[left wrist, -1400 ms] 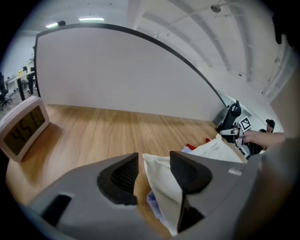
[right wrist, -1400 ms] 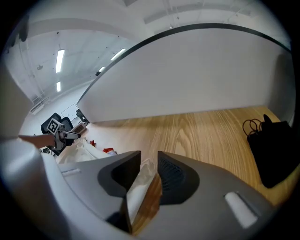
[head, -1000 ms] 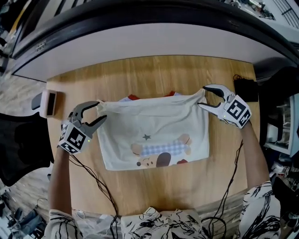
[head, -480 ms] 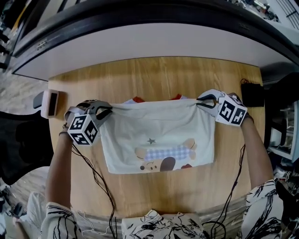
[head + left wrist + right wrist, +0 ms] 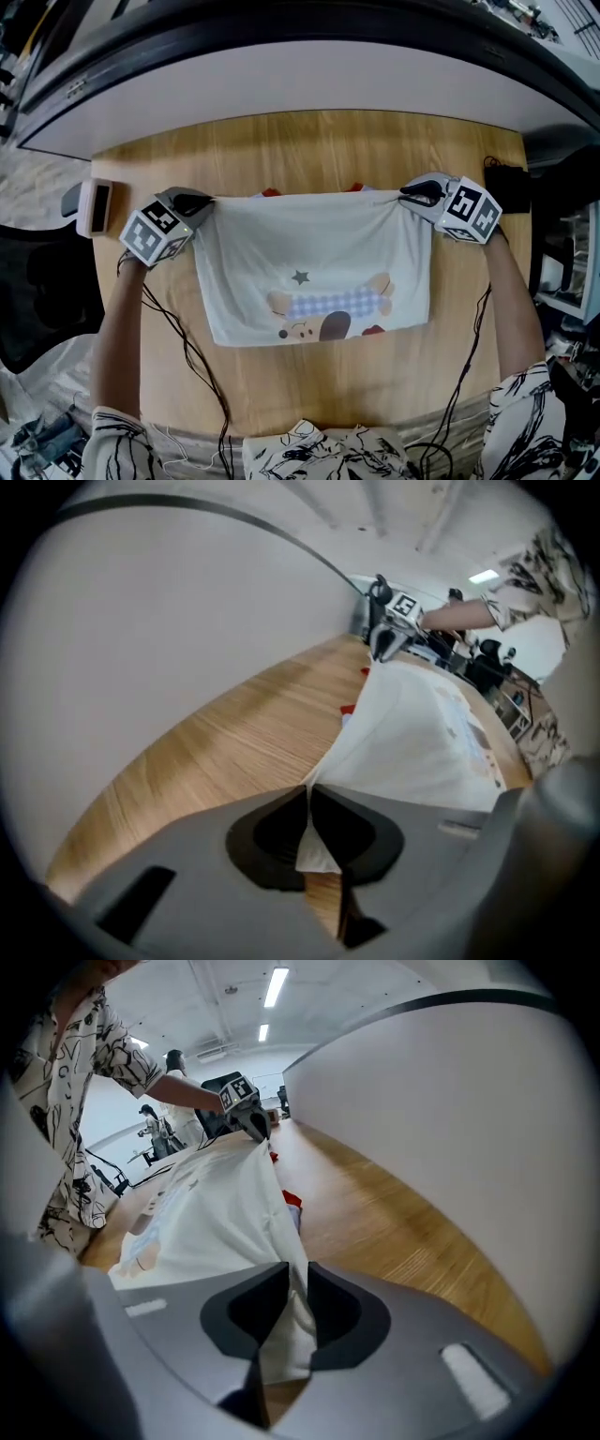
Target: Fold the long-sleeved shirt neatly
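A cream long-sleeved shirt (image 5: pixel 314 267) with a dog print lies folded into a rectangle on the wooden table (image 5: pixel 319 150). Red trim peeks out along its far edge. My left gripper (image 5: pixel 204 203) has just been closing and is shut on the shirt's far left corner; in the left gripper view the cloth (image 5: pixel 412 733) is pinched between the pads. My right gripper (image 5: pixel 409 195) has also just been closing and is shut on the far right corner, with the fabric (image 5: pixel 234 1213) running up between its pads. The far edge is pulled taut between the two grippers.
A small white device (image 5: pixel 94 206) sits at the table's left edge. A black object (image 5: pixel 506 187) lies at the right edge. A curved white wall (image 5: pixel 300 80) rises behind the table. Cables (image 5: pixel 197 366) trail from both grippers toward the person.
Both grippers closed on the shirt's far corners and sank toward the table. The far edge is now drawn straight between them, and the left gripper has rolled.
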